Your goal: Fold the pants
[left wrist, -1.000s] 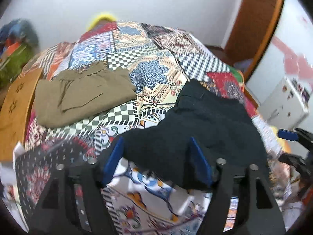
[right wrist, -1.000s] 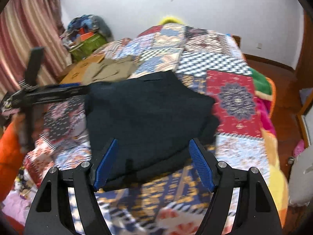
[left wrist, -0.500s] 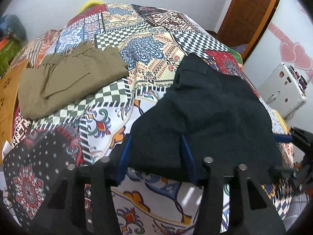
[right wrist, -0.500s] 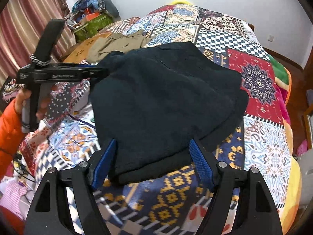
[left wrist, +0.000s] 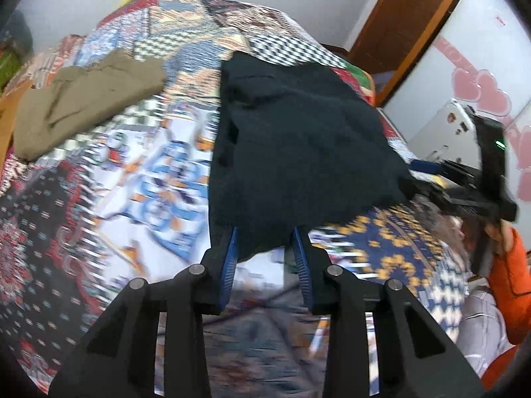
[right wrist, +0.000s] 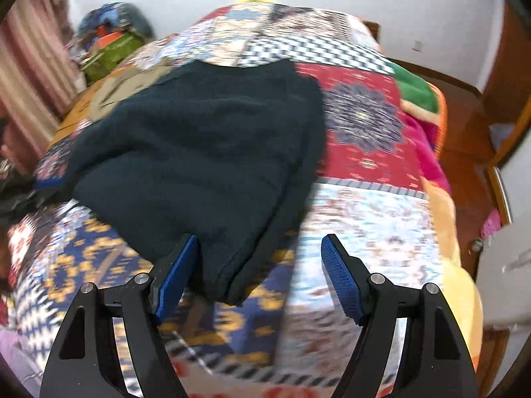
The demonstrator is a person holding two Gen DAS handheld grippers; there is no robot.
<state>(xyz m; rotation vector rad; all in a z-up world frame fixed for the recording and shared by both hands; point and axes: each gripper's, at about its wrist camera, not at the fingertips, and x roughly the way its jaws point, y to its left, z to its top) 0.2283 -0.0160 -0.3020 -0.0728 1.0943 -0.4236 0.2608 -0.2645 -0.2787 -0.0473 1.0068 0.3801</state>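
Observation:
Folded black pants [left wrist: 298, 139] lie on a patchwork quilt [left wrist: 149, 172]. My left gripper [left wrist: 265, 235] is at their near left corner. Its jaws are closing, and the dark cloth fills the gap from pad to pad. In the right wrist view the same pants [right wrist: 199, 152] end in a near corner that lies between the wide jaws of my right gripper [right wrist: 259, 238]. The cloth brushes the left pad [right wrist: 176, 268], and the right pad stands apart over bare quilt [right wrist: 365, 132]. In the left wrist view the right gripper [left wrist: 464, 182] shows at the right, held by a hand in an orange sleeve.
Folded olive pants [left wrist: 83, 99] lie at the far left of the bed. A white case [left wrist: 444, 126] and a wooden door [left wrist: 398, 16] stand off the right side. Piled bags [right wrist: 109, 43] and a striped curtain [right wrist: 26, 66] are beyond the left side.
Both grippers have come down and in toward the near edge of the black pants. The left jaws have narrowed onto the corner. The right jaws kept their width.

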